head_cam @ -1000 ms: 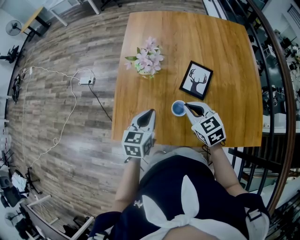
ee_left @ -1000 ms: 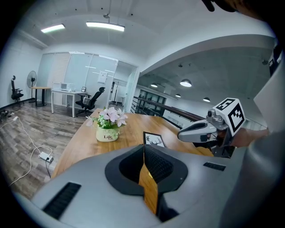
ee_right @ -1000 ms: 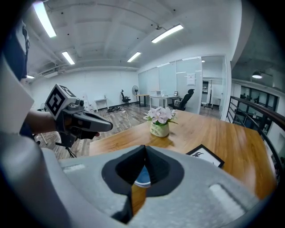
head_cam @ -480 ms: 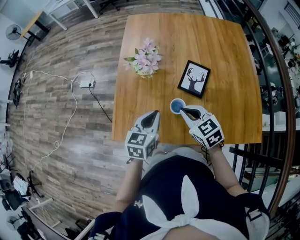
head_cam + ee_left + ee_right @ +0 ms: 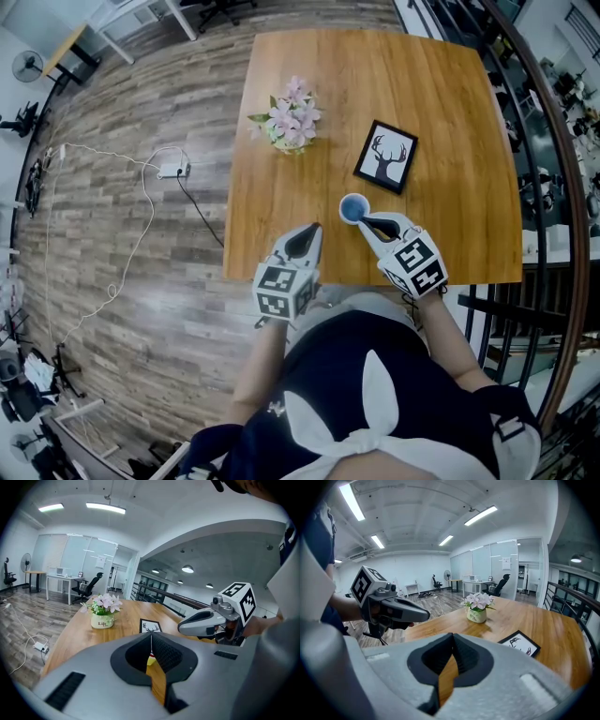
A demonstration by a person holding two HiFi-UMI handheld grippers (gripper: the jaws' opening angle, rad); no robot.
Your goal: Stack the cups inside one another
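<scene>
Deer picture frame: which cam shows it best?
Head view: the deer picture frame lies whole and unobstructed on the table, seen from above. The right gripper view shows the frame small and strongly slanted. The left gripper view shows only its upper part; the left gripper hides the rest.

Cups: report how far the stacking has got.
Done, it seems: only one blue cup stands on the table, with no loose cups around it. Whether others nest inside it cannot be told from above. In hand: nothing. The left gripper and right gripper both have their jaws shut and empty. Left: probably nothing, apart from checking the stack.
</scene>
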